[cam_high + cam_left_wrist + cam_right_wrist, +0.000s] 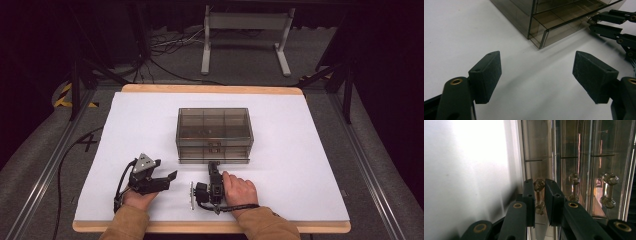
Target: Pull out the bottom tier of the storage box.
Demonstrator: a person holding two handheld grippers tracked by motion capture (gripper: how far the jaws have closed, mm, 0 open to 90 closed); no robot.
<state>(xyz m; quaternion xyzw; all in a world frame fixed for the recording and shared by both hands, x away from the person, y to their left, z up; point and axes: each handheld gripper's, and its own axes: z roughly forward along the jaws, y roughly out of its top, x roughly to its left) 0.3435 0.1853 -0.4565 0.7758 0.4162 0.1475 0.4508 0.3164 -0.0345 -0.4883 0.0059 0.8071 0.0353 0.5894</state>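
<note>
Smoky drawer box [214,131] lengthwise across table, right gripper [539,195] fingers clamping handle [539,185], left gripper [536,75] wide open.

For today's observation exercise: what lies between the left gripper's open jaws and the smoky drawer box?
Only bare white table lies between the left gripper and the drawer box, shown in the left gripper view.

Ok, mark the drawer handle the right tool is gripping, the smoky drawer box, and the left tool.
drawer handle [539,185]: right gripper view, its top knob between the jaws.
drawer box [214,125]: high view, middle of its clear lid.
left tool [536,72]: left gripper view, midway between its open fingertips.
</note>
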